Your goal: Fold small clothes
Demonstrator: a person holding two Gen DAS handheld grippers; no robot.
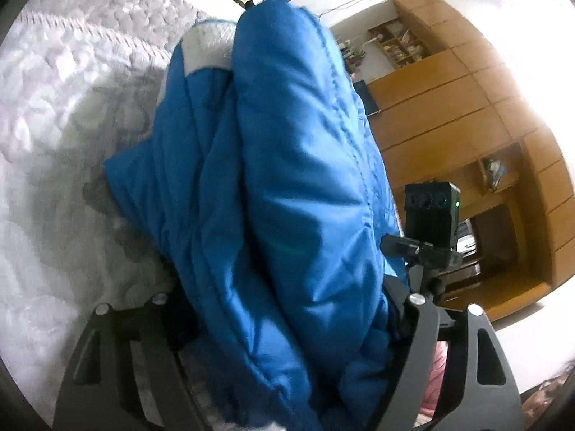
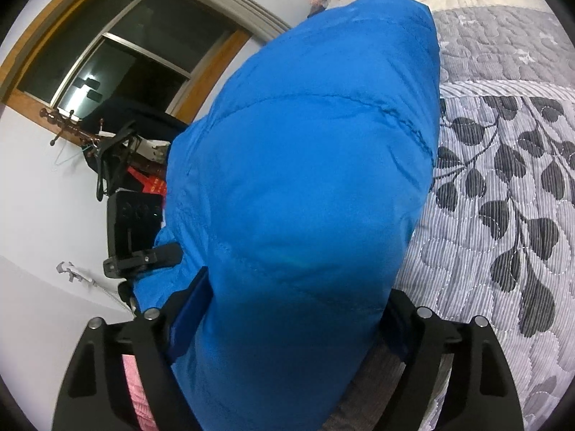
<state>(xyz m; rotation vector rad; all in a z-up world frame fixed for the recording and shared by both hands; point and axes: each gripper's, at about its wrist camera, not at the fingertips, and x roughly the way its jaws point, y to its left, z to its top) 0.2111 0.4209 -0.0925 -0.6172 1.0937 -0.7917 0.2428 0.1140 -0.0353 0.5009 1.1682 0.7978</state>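
Blue jacket: smooth, slightly shiny quilted cloth. Bedspread: matt stitched fabric. Wardrobe: wood.

- You're in a home bedroom: a bed under a grey leaf-patterned quilt.
- Wooden wardrobe wall with cluttered shelves.
- Wood-framed window.

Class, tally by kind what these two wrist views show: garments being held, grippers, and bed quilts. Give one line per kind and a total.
Blue padded garment: 1
Grippers: 2 (left gripper, right gripper), each shut on the garment
Grey leaf-patterned quilt: 1
Total: 4
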